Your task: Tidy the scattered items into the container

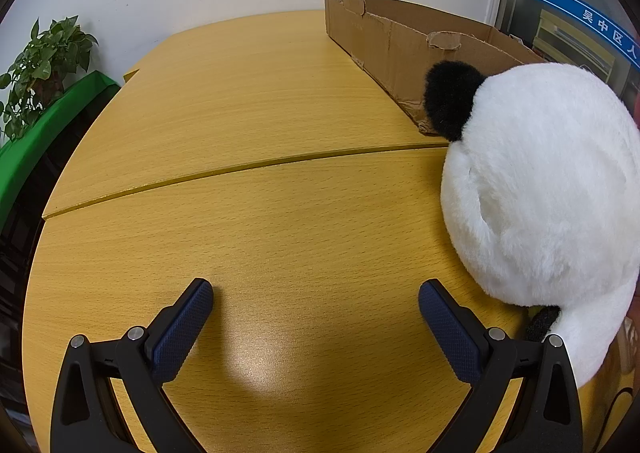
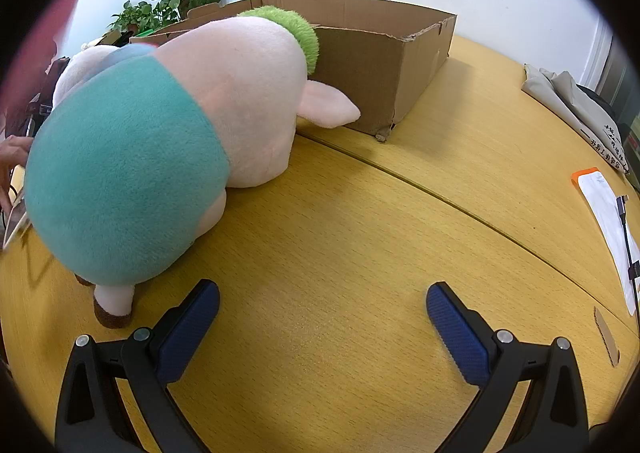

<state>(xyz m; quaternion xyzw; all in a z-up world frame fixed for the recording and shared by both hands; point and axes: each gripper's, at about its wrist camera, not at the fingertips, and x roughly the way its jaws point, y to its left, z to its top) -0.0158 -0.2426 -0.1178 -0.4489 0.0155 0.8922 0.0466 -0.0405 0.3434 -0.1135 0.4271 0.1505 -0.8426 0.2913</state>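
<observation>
The landmark was the shallow brown cardboard box (image 1: 404, 49) with torn, ragged rims, which sat open-topped on the yellow wood-grain counter (image 1: 260, 221) near the white wall. In the left wrist view, the left tool (image 1: 316, 303) hovered low over bare counter well short of the box, its black arms and blue textured pads (image 1: 182, 327) spread wide with nothing between them. Just to its right lay the large white plush panda with a round black ear (image 1: 548, 189), resting on the counter with that ear close against the box's near wall; whether it touched the cardboard could not be told. In the right wrist view, the right tool (image 2: 323, 303) was likewise spread wide and empty above the counter in front of the box (image 2: 384, 53). To its left stood the pale pink plush pig with teal shorts and a green fuzzy tuft (image 2: 160, 133), head towards the box and its pink ear just beside the box's near wall. A potted green leafy plant (image 2: 176, 1) stood beyond the box, and white paper with an orange edge (image 2: 604, 209) lay on the counter far to the box's right.
</observation>
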